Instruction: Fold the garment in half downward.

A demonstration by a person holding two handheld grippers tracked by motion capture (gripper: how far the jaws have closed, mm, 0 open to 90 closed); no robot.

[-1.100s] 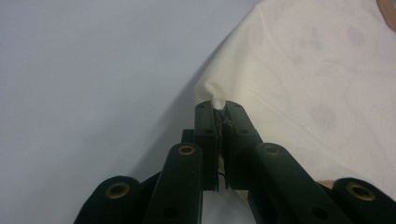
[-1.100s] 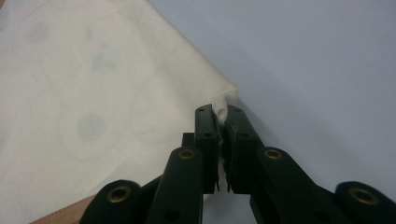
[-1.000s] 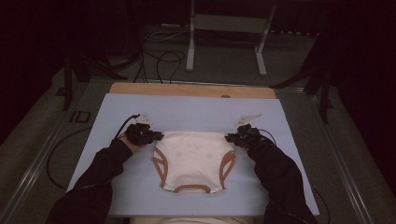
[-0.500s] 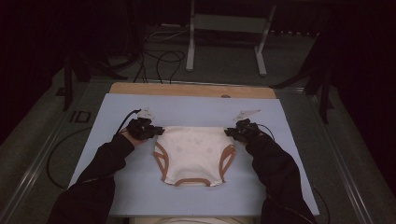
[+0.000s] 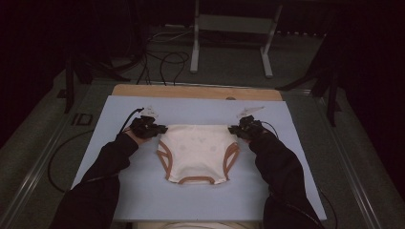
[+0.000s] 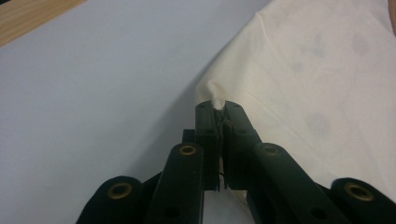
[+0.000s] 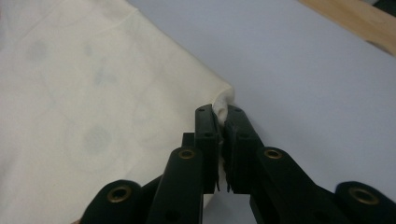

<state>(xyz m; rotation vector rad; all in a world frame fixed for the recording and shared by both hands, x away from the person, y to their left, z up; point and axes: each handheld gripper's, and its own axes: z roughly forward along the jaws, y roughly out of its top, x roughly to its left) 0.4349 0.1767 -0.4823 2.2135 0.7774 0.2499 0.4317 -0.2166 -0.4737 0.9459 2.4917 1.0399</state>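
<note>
Garment: cream baby underpants (image 5: 198, 152) with brown-trimmed leg openings; lying flat near the middle of the pale blue mat (image 5: 200, 205), waistband toward the far edge, crotch toward the person; the faint spotted print shows in both gripper views

Left gripper (image 5: 149, 128): jaws closed on the left waistband corner; in the left gripper view a small tuft of cream cloth (image 6: 217, 100) pokes out between the tips; the pinch sits right at the corner, probably so the whole edge can be pulled or lifted evenly

Right gripper (image 5: 246, 128): jaws clamped on the right waistband corner, a nub of fabric (image 7: 220, 103) squeezed between them; it mirrors the other side, which keeps the waistband taut and straight between the two hands

Sleeves: dark forearms (image 5: 112, 157) run along either side of the garment, clear of it

Surroundings: a wooden board edge (image 5: 196, 91) shows beyond the mat; cables (image 5: 162, 59) and a metal stand (image 5: 229, 28) lie on the floor farther off, well apart from the work

Judgement: a two-corner hold suited to spreading or a first fold; an uneven pull could skew the cloth
</note>
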